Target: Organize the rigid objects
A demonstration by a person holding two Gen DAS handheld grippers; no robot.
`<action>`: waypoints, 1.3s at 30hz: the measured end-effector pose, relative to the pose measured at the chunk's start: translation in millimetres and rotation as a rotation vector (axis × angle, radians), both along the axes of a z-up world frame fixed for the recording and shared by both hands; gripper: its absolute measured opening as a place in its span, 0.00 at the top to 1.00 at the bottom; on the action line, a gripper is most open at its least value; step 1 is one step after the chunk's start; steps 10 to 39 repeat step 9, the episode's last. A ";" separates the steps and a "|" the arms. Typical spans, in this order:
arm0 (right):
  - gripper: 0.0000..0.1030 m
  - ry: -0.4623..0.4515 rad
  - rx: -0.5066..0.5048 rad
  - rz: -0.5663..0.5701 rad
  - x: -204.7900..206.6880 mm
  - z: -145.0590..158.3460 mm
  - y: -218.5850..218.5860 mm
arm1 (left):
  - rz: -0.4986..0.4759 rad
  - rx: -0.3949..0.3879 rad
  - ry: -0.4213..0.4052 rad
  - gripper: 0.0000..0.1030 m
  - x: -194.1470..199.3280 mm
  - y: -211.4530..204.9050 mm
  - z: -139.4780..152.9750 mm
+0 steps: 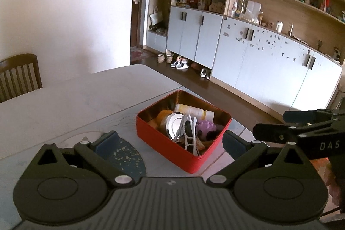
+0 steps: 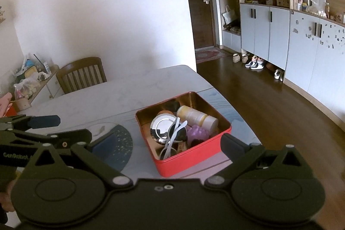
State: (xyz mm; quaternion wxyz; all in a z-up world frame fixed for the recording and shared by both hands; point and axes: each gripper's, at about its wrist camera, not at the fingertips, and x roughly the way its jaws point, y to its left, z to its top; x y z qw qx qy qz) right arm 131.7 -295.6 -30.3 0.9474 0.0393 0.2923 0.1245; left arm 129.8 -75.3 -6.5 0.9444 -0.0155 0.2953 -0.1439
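Observation:
A red tin box (image 1: 172,148) (image 2: 194,162) stands on the pale table near its right edge. In it lie a white bottle (image 1: 194,111) (image 2: 195,116), a round shiny lid (image 1: 174,124) (image 2: 162,127), white-framed sunglasses (image 1: 189,133) (image 2: 173,136) and a purple spiky ball (image 1: 207,127) (image 2: 197,132). My left gripper (image 1: 170,141) is open just in front of the box, with nothing held. My right gripper (image 2: 168,143) is also open and empty before the box. Each shows in the other's view: the right gripper (image 1: 271,122) and the left gripper (image 2: 74,127).
A dark blue round mat (image 1: 125,154) (image 2: 120,143) lies left of the box. A wooden chair (image 2: 82,74) stands at the table's far side. The table's edge (image 2: 215,87) drops to a wooden floor on the right, with cabinets (image 1: 258,61) beyond.

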 end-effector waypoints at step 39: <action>0.00 0.006 -0.008 -0.003 0.1 -1.0 7.8 | 0.014 -0.018 -0.009 0.00 -0.9 10.6 -0.4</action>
